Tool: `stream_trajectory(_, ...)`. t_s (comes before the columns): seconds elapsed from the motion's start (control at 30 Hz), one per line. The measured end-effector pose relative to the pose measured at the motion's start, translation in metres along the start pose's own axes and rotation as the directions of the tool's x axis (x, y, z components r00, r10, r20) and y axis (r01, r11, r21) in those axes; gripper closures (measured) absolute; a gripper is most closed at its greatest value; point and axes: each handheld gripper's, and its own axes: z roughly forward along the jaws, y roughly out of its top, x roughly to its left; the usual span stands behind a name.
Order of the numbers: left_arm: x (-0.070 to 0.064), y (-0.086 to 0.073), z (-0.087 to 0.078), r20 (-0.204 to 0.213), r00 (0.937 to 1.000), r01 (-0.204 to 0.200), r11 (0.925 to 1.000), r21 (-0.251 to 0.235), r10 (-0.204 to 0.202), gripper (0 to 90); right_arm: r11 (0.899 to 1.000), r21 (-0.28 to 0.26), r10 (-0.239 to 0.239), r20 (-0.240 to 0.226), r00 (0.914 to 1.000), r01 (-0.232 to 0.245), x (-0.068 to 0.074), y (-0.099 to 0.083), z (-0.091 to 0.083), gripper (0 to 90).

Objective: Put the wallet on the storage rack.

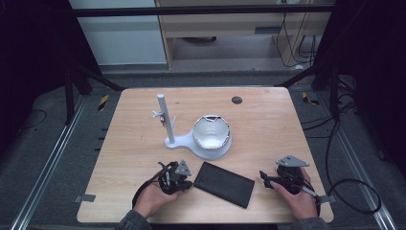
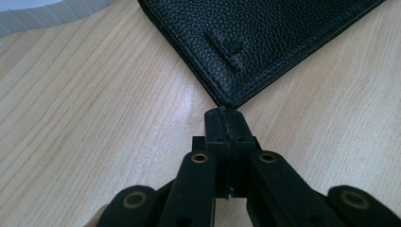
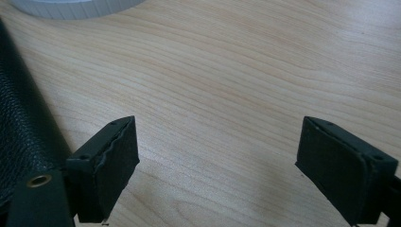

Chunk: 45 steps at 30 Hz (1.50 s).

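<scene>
A black leather wallet [image 1: 224, 183] lies flat on the wooden table [image 1: 268, 120] near its front edge. My left gripper [image 1: 189, 183] is at the wallet's left corner. In the left gripper view the gripper [image 2: 227, 118] has its jaws shut, and their tips meet the corner of the wallet [image 2: 265, 38]; whether they pinch it I cannot tell. My right gripper [image 1: 264, 177] rests just right of the wallet. It stands open [image 3: 222, 142] over bare wood, with the wallet's edge [image 3: 19, 127] beside its left jaw.
Behind the wallet stands a white post [image 1: 163, 117] on a white base that carries a white bowl-shaped object [image 1: 211, 134]. Its ribbed rim [image 3: 75, 7] reaches into the right gripper view. A small dark round hole [image 1: 236, 100] sits near the table's far edge.
</scene>
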Motion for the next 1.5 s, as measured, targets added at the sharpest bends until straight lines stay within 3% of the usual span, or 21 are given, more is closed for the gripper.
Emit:
stream_trajectory(0.27,0.0,0.0,0.001,0.009,1.0,-0.002,1.0,-0.006,0.002,89.7,1.0,-0.003,0.004,0.001,1.0,-0.004,0.0,0.0,-0.001,13.4)
stream_trajectory(0.5,0.0,-0.002,-0.004,0.019,0.9997,0.019,0.9963,-0.083,-0.017,89.7,1.0,-0.017,-0.004,-0.009,1.0,0.004,0.002,0.001,-0.003,13.5)
stream_trajectory(0.57,-0.001,-0.002,-0.004,0.02,0.9995,0.026,0.9942,-0.105,-0.024,89.5,1.0,-0.025,-0.001,-0.021,0.9998,0.0,0.005,0.002,-0.004,13.4)
stream_trajectory(0.7,-0.001,-0.001,-0.004,0.027,0.9994,0.024,0.9914,-0.129,-0.02,88.5,0.999,-0.049,-0.015,-0.083,0.9965,0.011,0.015,0.005,-0.009,12.9)
stream_trajectory(0.73,0.0,0.0,-0.004,0.036,0.9989,0.035,0.989,-0.144,-0.03,88.4,0.998,-0.065,-0.023,-0.117,0.9929,0.015,0.024,0.009,-0.014,11.9)
stream_trajectory(0.77,0.0,0.0,-0.004,0.036,0.9989,0.035,0.989,-0.144,-0.03,88.3,0.998,-0.065,-0.023,-0.117,0.9929,0.015,0.024,0.009,-0.014,11.9)
stream_trajectory(0.87,0.0,0.004,-0.003,0.047,0.9981,0.047,0.985,-0.166,-0.04,88.1,0.996,-0.081,-0.048,-0.163,0.9854,0.035,0.039,0.019,-0.021,11.3)
stream_trajectory(0.93,-0.001,0.008,-0.002,0.046,0.9982,0.047,0.9836,-0.174,-0.04,87.7,0.995,-0.075,-0.086,-0.194,0.9774,0.072,0.051,0.025,-0.024,10.6)
stream_trajectory(1.1,-0.005,0.014,-0.001,0.047,0.9982,0.046,0.9821,-0.183,-0.038,86.6,0.986,-0.034,-0.165,-0.248,0.9544,0.162,0.078,0.033,-0.026,7.9)
stream_trajectory(1.13,-0.005,0.015,-0.001,0.046,0.9982,0.047,0.9823,-0.181,-0.039,86.6,0.981,-0.015,-0.19,-0.262,0.9463,0.193,0.086,0.036,-0.024,7.7)
stream_trajectory(1.23,-0.004,0.017,-0.001,0.044,0.9977,0.06,0.9799,-0.19,-0.052,86.6,0.976,0.004,-0.208,-0.275,0.9389,0.217,0.092,0.039,-0.024,6.9)
stream_trajectory(1.27,-0.004,0.02,-0.002,0.041,0.9978,0.06,0.9781,-0.199,-0.052,86.6,0.97,0.012,-0.23,-0.283,0.931,0.244,0.099,0.042,-0.023,7.6)
stream_trajectory(1.5,-0.001,0.029,-0.004,0.042,0.9979,0.057,0.9761,-0.21,-0.049,85.7,0.952,0.038,-0.279,-0.289,0.9156,0.302,0.113,0.052,-0.014,13.6)
